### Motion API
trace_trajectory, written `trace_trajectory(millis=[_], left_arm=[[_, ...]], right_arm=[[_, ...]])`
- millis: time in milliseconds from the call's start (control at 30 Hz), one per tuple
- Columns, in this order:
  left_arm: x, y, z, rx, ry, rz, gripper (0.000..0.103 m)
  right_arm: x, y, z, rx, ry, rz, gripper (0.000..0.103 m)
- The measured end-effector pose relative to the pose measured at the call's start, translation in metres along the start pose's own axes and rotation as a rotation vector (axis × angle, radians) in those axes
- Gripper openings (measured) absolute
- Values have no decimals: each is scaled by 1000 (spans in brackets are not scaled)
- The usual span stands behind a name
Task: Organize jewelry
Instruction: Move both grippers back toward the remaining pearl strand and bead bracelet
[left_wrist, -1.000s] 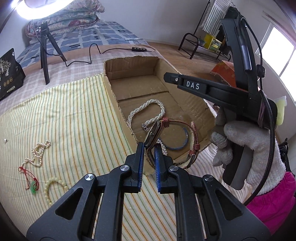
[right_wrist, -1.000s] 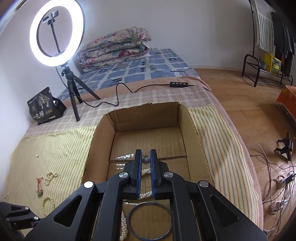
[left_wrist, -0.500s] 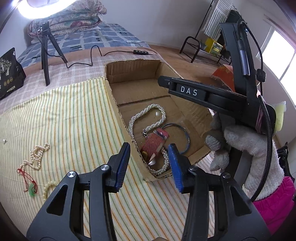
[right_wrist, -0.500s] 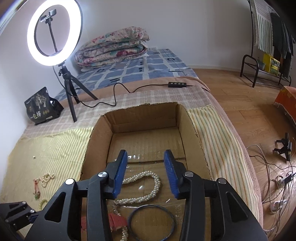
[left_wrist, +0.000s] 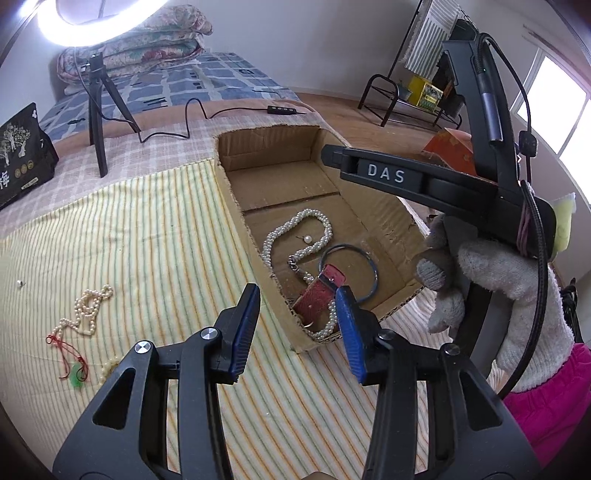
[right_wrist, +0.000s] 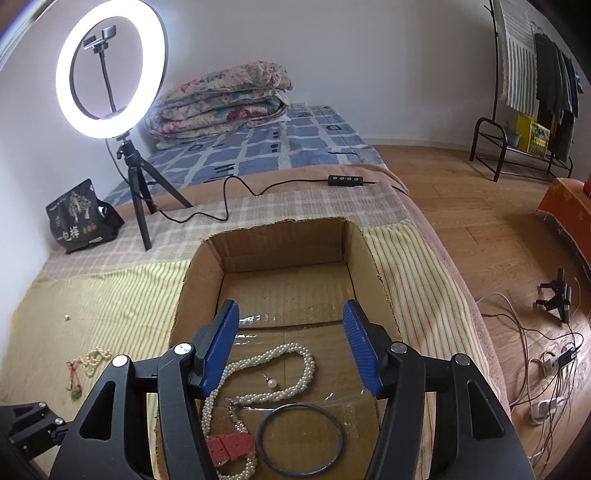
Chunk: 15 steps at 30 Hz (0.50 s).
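Note:
A shallow cardboard box (left_wrist: 236, 206) (right_wrist: 184, 306) lies on the striped cloth. Inside it are a white pearl necklace (left_wrist: 295, 225) (right_wrist: 288, 349), a blue bangle (left_wrist: 371, 262) (right_wrist: 299, 439), a red-strapped watch (left_wrist: 317, 295) (right_wrist: 229, 445) and a single pearl earring (left_wrist: 306, 239) (right_wrist: 271, 383). My left gripper (left_wrist: 299, 325) stands open above the box's near corner, over the watch, holding nothing. Above the box, my right gripper (right_wrist: 291, 347) has its jaws opening, nothing between them; the earring lies below. Its body and a gloved hand (left_wrist: 498, 280) show in the left wrist view.
On the cloth left of the box lie a small pearl strand (left_wrist: 90, 306) (right_wrist: 94, 360), a red cord with a green pendant (left_wrist: 74, 369) (right_wrist: 74, 384), a beaded bracelet (left_wrist: 107, 369) and a tiny stud (left_wrist: 20, 283). A ring light tripod (right_wrist: 136, 184), a black bag (right_wrist: 79, 218) and a cable stand behind.
Both grippers went from shut to open. The left let go of the watch, which now lies in the box. The right released the pearl earring, now on the box floor.

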<state>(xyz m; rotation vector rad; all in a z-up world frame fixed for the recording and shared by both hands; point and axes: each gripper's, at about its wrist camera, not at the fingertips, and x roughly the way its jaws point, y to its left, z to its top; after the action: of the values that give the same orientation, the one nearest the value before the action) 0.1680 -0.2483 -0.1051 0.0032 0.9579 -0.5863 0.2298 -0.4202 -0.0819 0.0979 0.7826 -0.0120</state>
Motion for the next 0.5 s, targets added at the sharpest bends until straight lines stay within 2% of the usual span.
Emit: trace_trajectory(millis=[500], left_arm=[[-41,50,-9,-16,-41,64,43]], right_arm=[[-22,24,5,-28,-32,-7,58]])
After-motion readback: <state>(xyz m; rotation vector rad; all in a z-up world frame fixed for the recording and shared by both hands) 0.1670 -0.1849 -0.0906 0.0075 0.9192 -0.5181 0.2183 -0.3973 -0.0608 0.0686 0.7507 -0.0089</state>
